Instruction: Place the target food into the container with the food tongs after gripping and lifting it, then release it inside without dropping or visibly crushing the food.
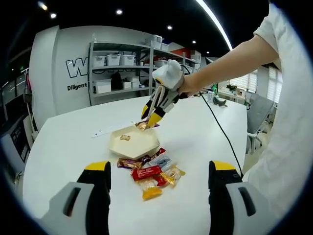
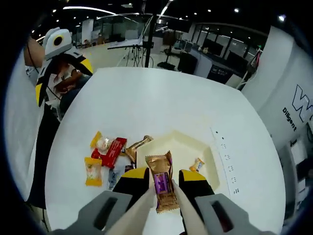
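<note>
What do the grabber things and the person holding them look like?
Each gripper has grey plastic jaws capped with black pads and yellow tips. The left gripper shows two chunky jaws. The right gripper has a white rounded body, with a thin black cable trailing from it across the white table. The person wears a white short-sleeved shirt.

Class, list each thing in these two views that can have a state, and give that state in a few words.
Right gripper: shut on tongs.
Tongs: closed on a snack bar.
Snack bar: wrapped, held over the tray's edge.
Tray: open, one small sweet inside.
Snack pile: loose on the table, beside the tray.
Left gripper: open, holding nothing.
</note>
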A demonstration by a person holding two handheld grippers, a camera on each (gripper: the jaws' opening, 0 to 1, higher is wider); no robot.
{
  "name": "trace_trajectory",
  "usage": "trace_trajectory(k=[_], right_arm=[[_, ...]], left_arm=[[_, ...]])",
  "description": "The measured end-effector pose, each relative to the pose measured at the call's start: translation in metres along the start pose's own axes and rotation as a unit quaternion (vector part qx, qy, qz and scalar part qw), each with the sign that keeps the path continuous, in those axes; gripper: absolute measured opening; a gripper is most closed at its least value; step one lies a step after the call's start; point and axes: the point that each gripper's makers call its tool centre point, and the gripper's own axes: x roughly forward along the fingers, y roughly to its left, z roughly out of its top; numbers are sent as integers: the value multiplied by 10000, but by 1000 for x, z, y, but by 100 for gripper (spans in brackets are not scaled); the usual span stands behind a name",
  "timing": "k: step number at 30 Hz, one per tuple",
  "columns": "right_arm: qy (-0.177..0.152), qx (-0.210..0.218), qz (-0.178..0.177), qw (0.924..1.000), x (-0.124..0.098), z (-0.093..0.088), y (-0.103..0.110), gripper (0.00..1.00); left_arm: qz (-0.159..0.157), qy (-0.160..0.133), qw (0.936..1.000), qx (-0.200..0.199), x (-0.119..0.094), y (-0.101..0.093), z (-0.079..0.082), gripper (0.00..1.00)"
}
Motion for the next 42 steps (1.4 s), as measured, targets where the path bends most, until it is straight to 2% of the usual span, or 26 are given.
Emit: trace_trajectory(k=[5,19,24,42], right_arm=[[-38,-105,-13,9999,1,11,-6,19],[-21,-216,-91,9997,-3,17,-17,19],[-3,-236,-114,9997,-3,15,-21,19],[47,-177,-29,9998,-6,6,-11,19]], left_arm=[[13,-5,10000,-3,-1,1,1,79],[33,-7,10000,-9,-2,3,2,79],[29,-12,10000,-9,-1,5,1,79],[-5,-11,10000,-18,0,2,-1,79]])
